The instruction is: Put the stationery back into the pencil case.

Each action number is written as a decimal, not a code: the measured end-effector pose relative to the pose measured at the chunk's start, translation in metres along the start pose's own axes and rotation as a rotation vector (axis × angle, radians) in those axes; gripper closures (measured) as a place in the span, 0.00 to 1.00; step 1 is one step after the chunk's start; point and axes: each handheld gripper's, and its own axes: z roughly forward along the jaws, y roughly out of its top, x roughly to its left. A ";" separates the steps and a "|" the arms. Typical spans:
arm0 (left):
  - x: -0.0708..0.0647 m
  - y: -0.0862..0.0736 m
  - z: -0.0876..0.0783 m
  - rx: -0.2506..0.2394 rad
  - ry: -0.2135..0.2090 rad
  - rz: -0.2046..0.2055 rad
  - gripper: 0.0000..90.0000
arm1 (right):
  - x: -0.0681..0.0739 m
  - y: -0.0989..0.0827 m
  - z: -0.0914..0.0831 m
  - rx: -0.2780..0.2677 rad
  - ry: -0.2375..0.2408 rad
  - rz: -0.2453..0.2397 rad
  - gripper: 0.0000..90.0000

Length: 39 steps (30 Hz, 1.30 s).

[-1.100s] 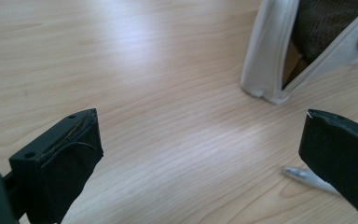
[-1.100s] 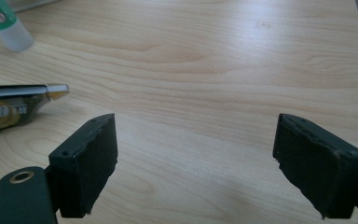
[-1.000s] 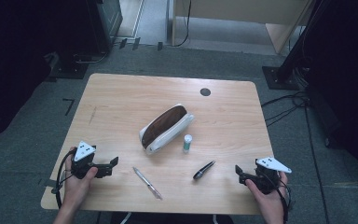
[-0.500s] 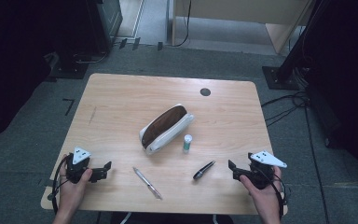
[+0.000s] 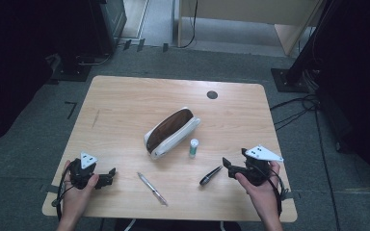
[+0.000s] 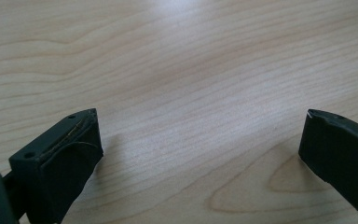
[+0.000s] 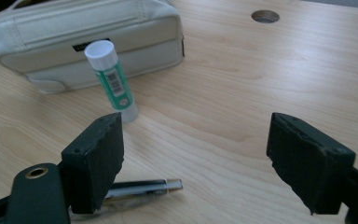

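Black pen [image 5: 210, 175] lies near the table's [image 5: 125, 96] front edge, just ahead of the right gripper [image 5: 227, 166], whose wide, empty jaws have just been narrowing, apparently sized for its slim barrel, while the left gripper [image 5: 110, 176] rests open and empty by the front-left corner.

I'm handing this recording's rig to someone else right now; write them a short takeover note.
Left tongs: open, nothing between them, low over bare table at the near left.
Right tongs: open, jaws have just been closing a little, nothing held, aimed at the black pen just in front.
Open pencil case lies mid-table, glue stick upright beside it, silver pen nearer the left hand.
Done: nothing packed.
Left: likely pens and glue stick into the case.
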 end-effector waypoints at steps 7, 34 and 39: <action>0.001 0.000 0.001 0.000 -0.010 -0.016 0.00 | 0.010 0.017 0.011 -0.003 0.048 -0.020 0.24; 0.001 0.000 0.001 0.001 -0.014 -0.009 0.00 | 0.038 0.037 0.060 -0.018 0.162 -0.047 0.56; 0.001 0.000 0.001 -0.001 -0.016 -0.008 0.00 | 0.042 0.037 0.069 -0.008 0.171 -0.051 0.58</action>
